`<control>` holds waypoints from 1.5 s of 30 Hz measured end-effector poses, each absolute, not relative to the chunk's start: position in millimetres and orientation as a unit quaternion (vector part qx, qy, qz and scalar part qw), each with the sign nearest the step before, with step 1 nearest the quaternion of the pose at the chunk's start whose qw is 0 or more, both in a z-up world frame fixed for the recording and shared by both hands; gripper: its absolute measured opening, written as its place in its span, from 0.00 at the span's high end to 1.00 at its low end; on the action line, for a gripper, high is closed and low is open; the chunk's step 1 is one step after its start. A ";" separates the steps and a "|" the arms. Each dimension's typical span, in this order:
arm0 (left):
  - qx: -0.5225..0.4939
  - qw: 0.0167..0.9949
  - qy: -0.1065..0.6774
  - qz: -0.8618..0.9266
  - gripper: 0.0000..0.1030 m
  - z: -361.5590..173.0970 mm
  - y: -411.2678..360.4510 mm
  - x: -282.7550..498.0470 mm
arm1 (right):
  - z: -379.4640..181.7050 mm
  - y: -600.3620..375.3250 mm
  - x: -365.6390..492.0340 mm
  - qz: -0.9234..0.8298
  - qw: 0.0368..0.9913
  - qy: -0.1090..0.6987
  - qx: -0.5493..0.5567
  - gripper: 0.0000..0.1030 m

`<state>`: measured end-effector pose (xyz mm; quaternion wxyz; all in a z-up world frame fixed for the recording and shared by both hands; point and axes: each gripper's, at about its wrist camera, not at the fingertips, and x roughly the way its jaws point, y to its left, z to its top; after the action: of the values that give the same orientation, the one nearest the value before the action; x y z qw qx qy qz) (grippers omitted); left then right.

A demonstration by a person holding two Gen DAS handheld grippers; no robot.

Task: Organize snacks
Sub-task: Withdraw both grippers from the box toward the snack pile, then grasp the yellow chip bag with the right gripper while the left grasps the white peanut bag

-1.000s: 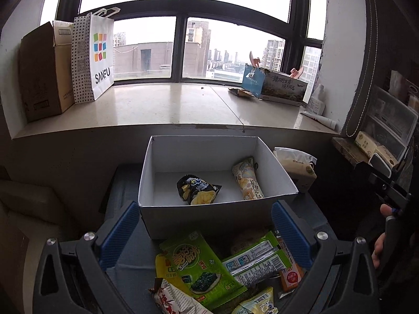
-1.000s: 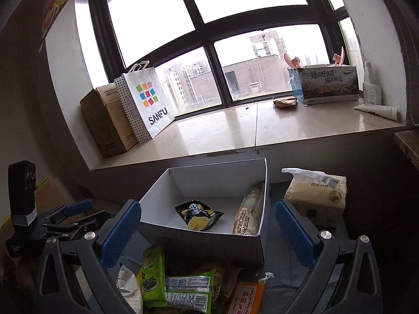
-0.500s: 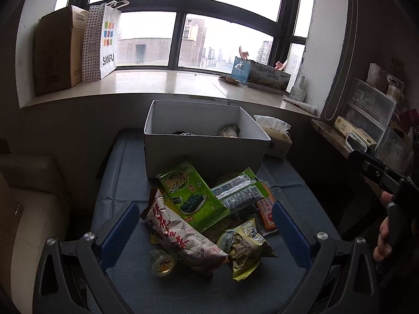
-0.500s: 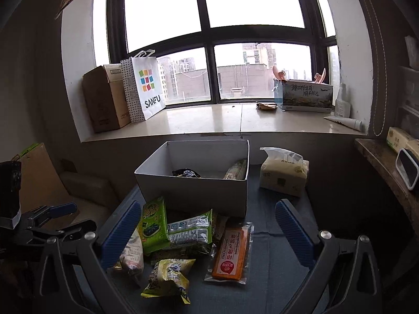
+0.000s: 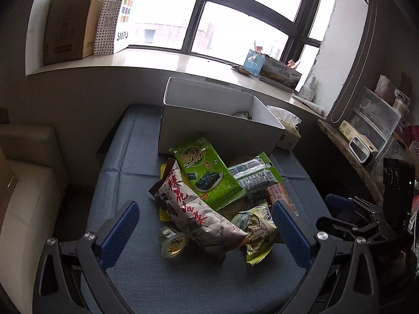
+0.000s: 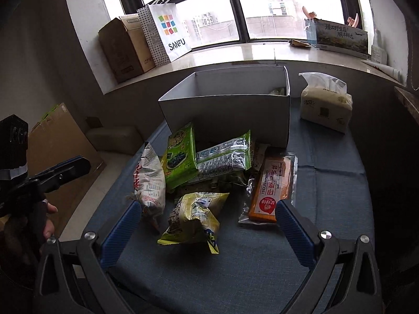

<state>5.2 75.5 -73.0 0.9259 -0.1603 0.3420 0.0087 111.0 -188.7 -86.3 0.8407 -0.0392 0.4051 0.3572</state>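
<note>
A white box point(image 5: 217, 128) point(image 6: 230, 110) stands at the back of a blue table point(image 5: 183, 282). A pile of snack packs lies in front of it: a green seaweed pack point(image 5: 207, 175) point(image 6: 180, 157), a white and red bag point(image 5: 193, 214) point(image 6: 150, 180), a silver and green pack point(image 5: 255, 174) point(image 6: 225, 155), a yellow bag point(image 5: 255, 231) point(image 6: 195, 217), an orange pack point(image 6: 272, 185) and a small jelly cup point(image 5: 174, 244). My left gripper point(image 5: 207, 235) is open and empty above the pile's near side. My right gripper point(image 6: 207, 227) is open and empty, over the yellow bag.
A tissue pack point(image 6: 326, 102) sits right of the box. The windowsill behind holds a cardboard box point(image 5: 68, 21), a SANFU paper bag point(image 6: 167, 31) and a printed carton point(image 6: 337, 36). Shelves with clutter point(image 5: 371, 120) stand on the right. A beige seat point(image 5: 28, 183) is on the left.
Both grippers have pulled back from the box and tilted down toward the snack pile. The box interior is now mostly hidden. Both stay open and empty.
</note>
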 end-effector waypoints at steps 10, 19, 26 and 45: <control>-0.193 0.912 0.362 0.013 0.00 -92.2 87.6 5.0 | -153.6 -127.0 140.5 0.375 0.769 0.510 -0.089 0.00; -0.207 0.903 0.376 0.015 0.00 -103.6 92.3 9.1 | -168.2 -124.8 141.7 0.405 0.750 0.519 -0.068 0.37; -0.211 0.892 0.400 0.006 0.00 -118.7 83.5 29.6 | -135.8 -177.9 135.3 0.400 0.782 0.478 -0.015 0.39; -0.214 0.875 0.434 0.017 0.54 -156.9 86.0 95.5 | -113.6 -230.1 132.6 0.387 0.806 0.441 0.077 0.39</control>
<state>95.5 86.0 -156.9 0.8747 -0.2143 0.4345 0.0169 132.6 -230.1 -113.6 0.8058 0.0766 0.4412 0.3874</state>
